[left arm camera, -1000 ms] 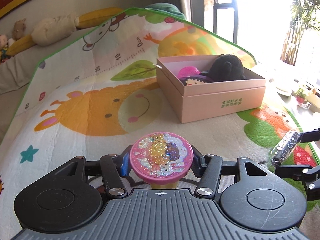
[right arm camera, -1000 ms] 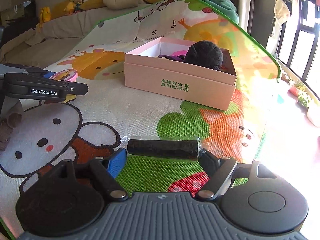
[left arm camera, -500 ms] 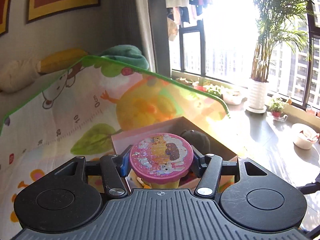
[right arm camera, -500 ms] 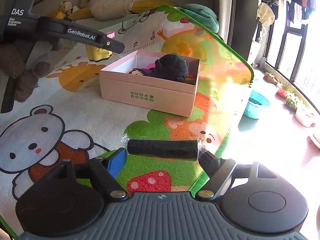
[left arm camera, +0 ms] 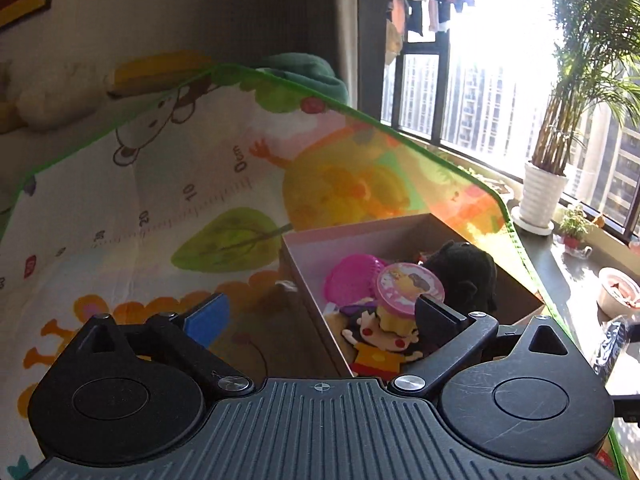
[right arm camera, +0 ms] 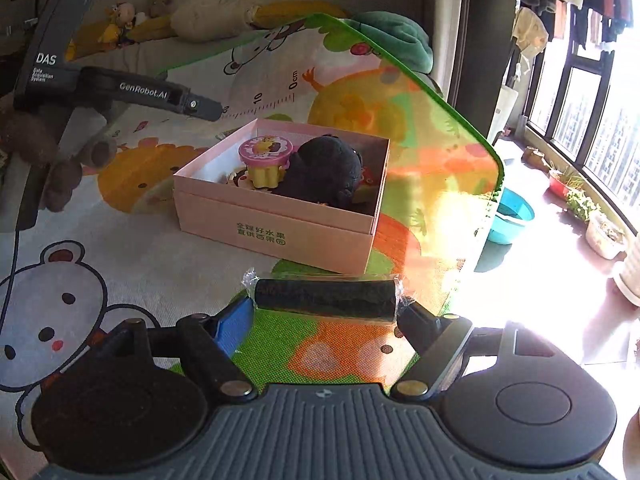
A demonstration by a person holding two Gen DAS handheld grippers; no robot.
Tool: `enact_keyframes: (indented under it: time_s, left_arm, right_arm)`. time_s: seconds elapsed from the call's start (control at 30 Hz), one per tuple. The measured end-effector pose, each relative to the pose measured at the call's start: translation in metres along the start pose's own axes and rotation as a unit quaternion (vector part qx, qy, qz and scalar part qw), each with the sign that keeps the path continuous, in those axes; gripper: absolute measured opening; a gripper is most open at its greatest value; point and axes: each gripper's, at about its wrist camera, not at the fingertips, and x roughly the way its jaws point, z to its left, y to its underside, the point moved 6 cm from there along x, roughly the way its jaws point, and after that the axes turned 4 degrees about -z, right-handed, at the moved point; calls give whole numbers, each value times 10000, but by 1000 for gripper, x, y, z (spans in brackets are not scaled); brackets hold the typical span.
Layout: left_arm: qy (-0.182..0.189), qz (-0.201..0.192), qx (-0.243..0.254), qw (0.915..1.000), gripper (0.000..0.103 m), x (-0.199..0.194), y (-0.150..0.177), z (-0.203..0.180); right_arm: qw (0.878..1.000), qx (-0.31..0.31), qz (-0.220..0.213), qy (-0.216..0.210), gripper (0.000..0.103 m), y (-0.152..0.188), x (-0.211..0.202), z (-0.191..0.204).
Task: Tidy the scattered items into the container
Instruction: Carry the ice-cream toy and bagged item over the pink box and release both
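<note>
A pink cardboard box (right arm camera: 280,220) stands on the play mat (right arm camera: 120,248). Inside it are a black plush (right arm camera: 324,172), a pink plastic piece (left arm camera: 352,280), a felt doll (left arm camera: 376,344) and a yellow cup with a glittery pink lid (right arm camera: 266,156), upright by the plush. My left gripper (left arm camera: 320,312) hovers over the box's near left corner, its jaws opening wide with nothing between them; the cup (left arm camera: 410,286) lies below them. My right gripper (right arm camera: 326,316) is shut on a black roll in clear wrap (right arm camera: 324,298), held crosswise in front of the box.
A gloved hand (right arm camera: 40,148) holds the left gripper's handle. Plush toys (right arm camera: 200,20) line the sofa back behind the mat. A blue basin (right arm camera: 512,216), a white potted palm (left arm camera: 544,196) and small pots stand along the sunlit window side at the right.
The left gripper carried the pink-lidded cup up over the box and let it go; the cup now sits inside. The right gripper rose toward the box with the black roll still held.
</note>
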Motion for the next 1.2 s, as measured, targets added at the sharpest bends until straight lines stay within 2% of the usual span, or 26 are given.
enact_keyframes:
  time_s: [0.1,0.23,0.37,0.4,0.43,0.5,0.67,0.77,0.9,1.03,1.1,1.2]
  left_arm:
    - [184,78,-119,9997,102,-18,18,2]
    - [340,-11,24,9994,103,-35,24,-6]
    - [475,-76,195,9987,103,-40,24,-16]
    - [482,-74,215,9986,103,-39,25,-17]
    - [476,-61,228,9986,103,-37,26,-18]
    - [473,-13,232,9986,103,-33,30,-19]
    - [609,196,163,9978,103,-13,41,-23]
    - [734,248,149,9969,103,-2,44,-31]
    - [921,282,135,9953,103,9,46,-41]
    - [1112,284,-18,9934,103,17,46,-43]
    - [1162,300,-98,9927,103,20,45,-41]
    - [1110,281,-156,9933,103,21,46,-36]
  right_arm:
    - [9997,64,-171,-160,79,-45,11,-5]
    - [9983,265,-450,-242,79,-112,39,-17]
    - [9970,589,-442,-230,79,-157,82,-27]
    - [9968,631,-428,-247,82,-163,92,-28]
    - [9966,664,-412,-258,91,-167,103,-29]
    - [9964,728,-400,-169,97,-169,115,-33]
    - [9934,1082,-306,-246,103,-154,119,-50]
    - [9881,1482,19,-416,103,-132,124,-63]
    - [9746,2064,503,-703,103,-99,137,-72]
    - [9664,2258,766,-956,103,-80,149,-64]
    - [9680,2180,762,-984,103,-78,150,-56]
    - [9782,1804,657,-790,103,-82,151,-41]
